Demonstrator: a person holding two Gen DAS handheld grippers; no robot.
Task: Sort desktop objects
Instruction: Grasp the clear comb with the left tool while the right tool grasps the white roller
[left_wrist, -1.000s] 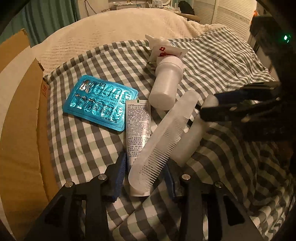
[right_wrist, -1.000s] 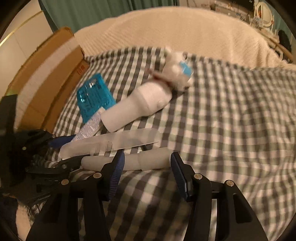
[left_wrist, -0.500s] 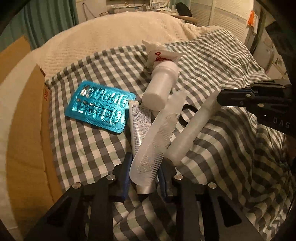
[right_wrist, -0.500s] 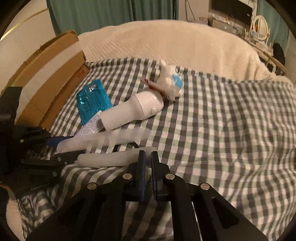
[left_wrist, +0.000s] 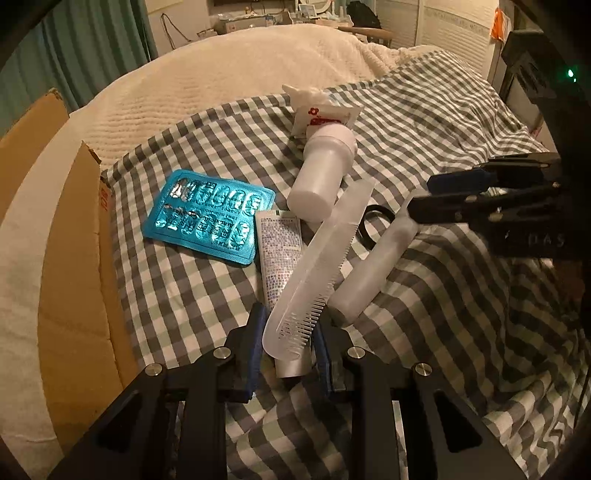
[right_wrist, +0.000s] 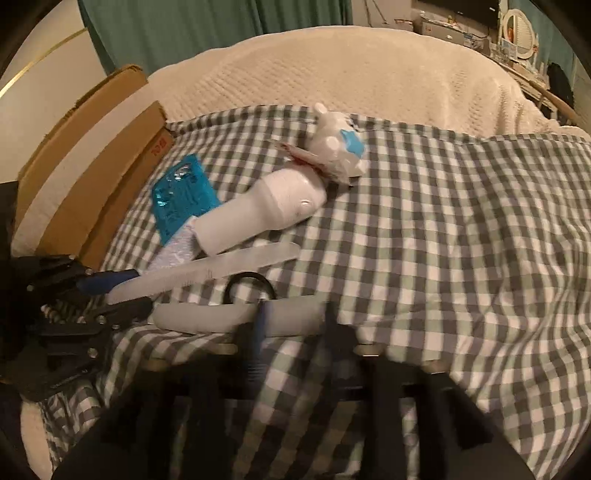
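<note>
Pile of small things on a checked cloth (left_wrist: 184, 280) spread over a bed, cardboard box (left_wrist: 70, 266) along the left edge. Left gripper (left_wrist: 288, 347) sits low at the near end of the pile, jaws drawn in close around the butt end of a frosted plastic comb (left_wrist: 317, 266) and the crimped end of a printed tube (left_wrist: 279, 251) lying under it; pads look touching or very nearly so, cannot tell whether it is a firm pinch. Comb judged light, stiff, thin and slick, with fine teeth along one edge that could snag; best taken across the flat spine at the solid end, not on the teeth. Tube is soft and would squash; risk of lifting both together. Right gripper (right_wrist: 295, 325) is blurred in its own view; from the left view its jaws appear spread on either side of the far end of a white cylinder bottle (left_wrist: 373, 269) lying beside the comb, grip not confirmed. Cylinder looks smooth and round, likely to roll or slip; hold it across the middle. Blue pill sheet (left_wrist: 210, 218), white spray bottle (left_wrist: 325, 173), black ring (left_wrist: 373, 221) and small packet (left_wrist: 321, 114) lie untouched
</note>
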